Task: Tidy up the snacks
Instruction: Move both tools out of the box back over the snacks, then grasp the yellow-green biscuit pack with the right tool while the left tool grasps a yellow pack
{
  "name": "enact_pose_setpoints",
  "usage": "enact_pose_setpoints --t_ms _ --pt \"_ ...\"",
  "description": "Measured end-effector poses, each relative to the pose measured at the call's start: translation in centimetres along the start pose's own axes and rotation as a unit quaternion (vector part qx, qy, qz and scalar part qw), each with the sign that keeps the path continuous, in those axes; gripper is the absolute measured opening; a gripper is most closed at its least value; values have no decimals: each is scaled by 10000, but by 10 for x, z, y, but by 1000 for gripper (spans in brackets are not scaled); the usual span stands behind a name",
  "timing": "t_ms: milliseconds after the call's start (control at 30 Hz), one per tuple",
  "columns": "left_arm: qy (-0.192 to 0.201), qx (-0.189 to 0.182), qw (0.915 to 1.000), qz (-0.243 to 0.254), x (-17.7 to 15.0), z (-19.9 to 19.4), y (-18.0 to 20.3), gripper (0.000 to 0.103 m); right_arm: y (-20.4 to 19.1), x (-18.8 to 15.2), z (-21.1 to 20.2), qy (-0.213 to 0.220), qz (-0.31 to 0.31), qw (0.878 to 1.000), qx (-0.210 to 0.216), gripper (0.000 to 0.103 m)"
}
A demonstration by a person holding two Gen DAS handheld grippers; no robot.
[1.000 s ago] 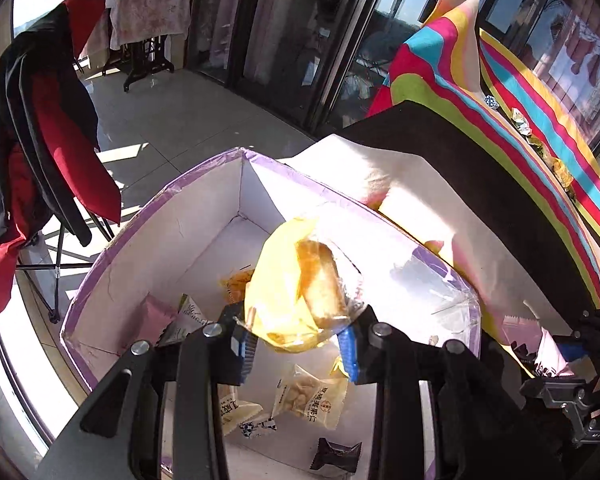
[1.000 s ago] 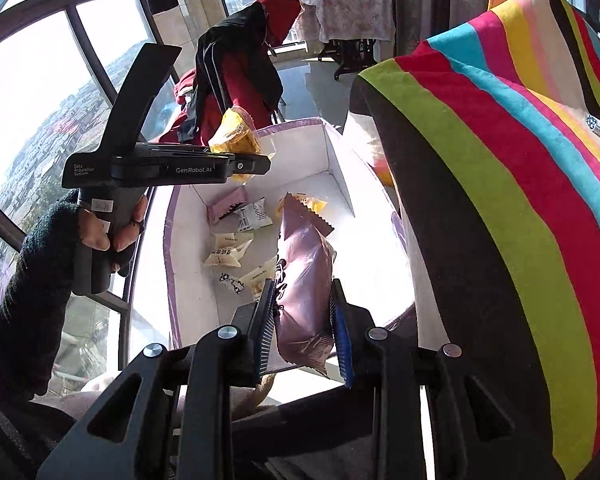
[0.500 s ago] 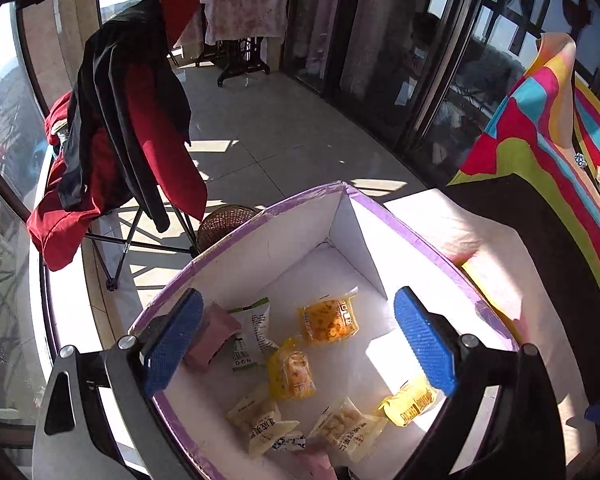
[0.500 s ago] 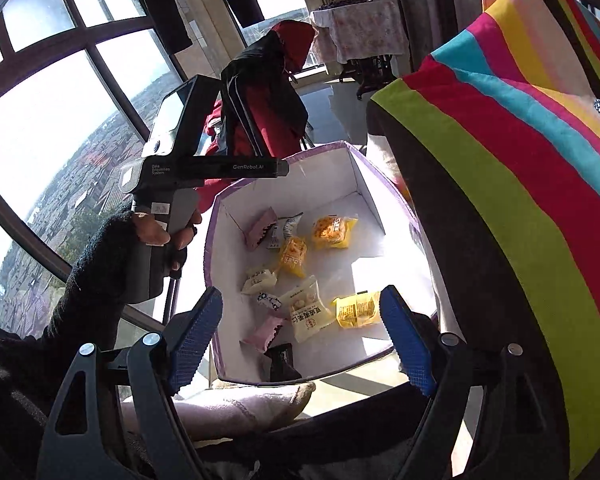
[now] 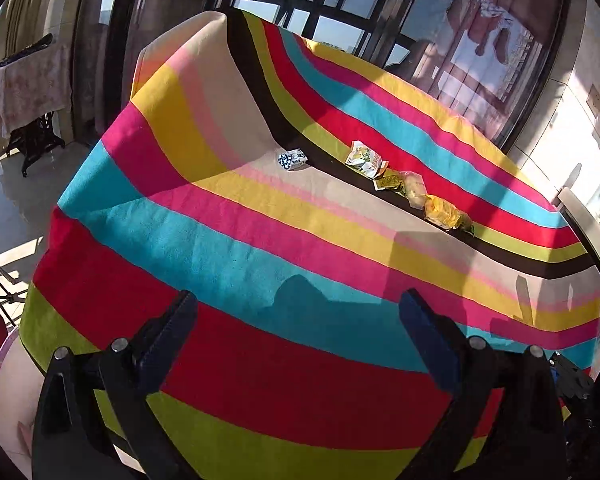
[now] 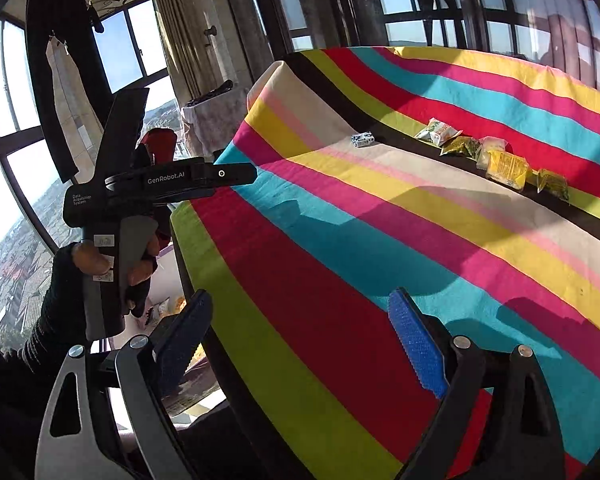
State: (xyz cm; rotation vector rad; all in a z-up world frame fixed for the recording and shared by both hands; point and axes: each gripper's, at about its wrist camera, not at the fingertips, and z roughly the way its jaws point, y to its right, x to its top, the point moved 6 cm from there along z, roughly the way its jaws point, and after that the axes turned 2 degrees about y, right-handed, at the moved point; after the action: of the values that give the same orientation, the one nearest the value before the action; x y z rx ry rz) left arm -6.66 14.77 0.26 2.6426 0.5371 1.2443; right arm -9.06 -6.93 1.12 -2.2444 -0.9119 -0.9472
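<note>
Snacks lie in a loose row along the black stripe toward the far edge of the surface [image 5: 260, 240]: a blue-and-white packet [image 5: 291, 159] sits alone at the left end, then a green-and-white packet [image 5: 363, 159], a dark green packet [image 5: 388, 181], a clear pale packet [image 5: 415, 190] and a yellow packet [image 5: 444, 212], these 4 touching or overlapping. The right wrist view shows 1 more small yellow-green packet [image 6: 554, 184] at the right end of the row.

Both grippers hover over the near edge, well apart from the row. The left gripper [image 5: 298, 340] has its fingers spread wide and holds nothing; the right gripper [image 6: 300, 344] is likewise wide apart and empty.

The likely trouble is in the cluster: closing on 1 of the overlapping packets could catch a neighbour's edge and drag or drop it. Crinkly film wrappers may slip from a shallow pinch, and the soft striped cloth could bunch between the fingers if they come down too low. With both grippers reaching for the same short row, they could also knock together.

The surface is covered by a bright multicoloured striped cloth, crossed by hard sunlight and shadows. Around it is a glazed balcony room with dark window frames, curtains, hanging laundry and a city view outside.
</note>
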Motion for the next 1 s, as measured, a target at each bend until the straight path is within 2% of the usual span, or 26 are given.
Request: enact_pose_setpoints --t_ms 100,200,367,400,467,533,700,867,900,967,1000 --pt "-213 -129 9996 -113 20 49 29 101 59 -1 1 -113 585 9966 -577 87" --pt "-302 -140 9993 -180 36 88 50 101 112 1 -2 -114 1525 9865 -591 87" --pt "-366 -44 9993 -116 43 131 61 101 171 25 1 67 1629 9766 -1402 87" --pt "-478 -86 9987 -149 42 134 60 101 181 32 4 85 1547 9748 -1603 87" --pt "-311 -233 9989 -263 44 128 58 101 203 45 15 53 1462 9701 -1939 87" --pt "-326 -277 9983 -392 44 128 54 101 226 57 33 -64 1505 9632 -2228 87" --pt "-340 -267 9985 -349 44 130 55 101 266 84 83 -356 1906 9473 -2549 87" --pt "-339 -312 9983 -348 44 130 54 101 279 104 123 -752 1740 9378 -2909 87" --pt "-340 -308 9984 -346 44 130 54 101 282 102 130 -975 1680 9329 -3033 86" --pt "-339 -303 9984 -342 44 130 54 101 284 102 129 -942 1767 9326 -3002 81" --pt "-336 -301 9984 -343 44 130 54 101 281 101 127 -895 1746 9365 -2905 70"
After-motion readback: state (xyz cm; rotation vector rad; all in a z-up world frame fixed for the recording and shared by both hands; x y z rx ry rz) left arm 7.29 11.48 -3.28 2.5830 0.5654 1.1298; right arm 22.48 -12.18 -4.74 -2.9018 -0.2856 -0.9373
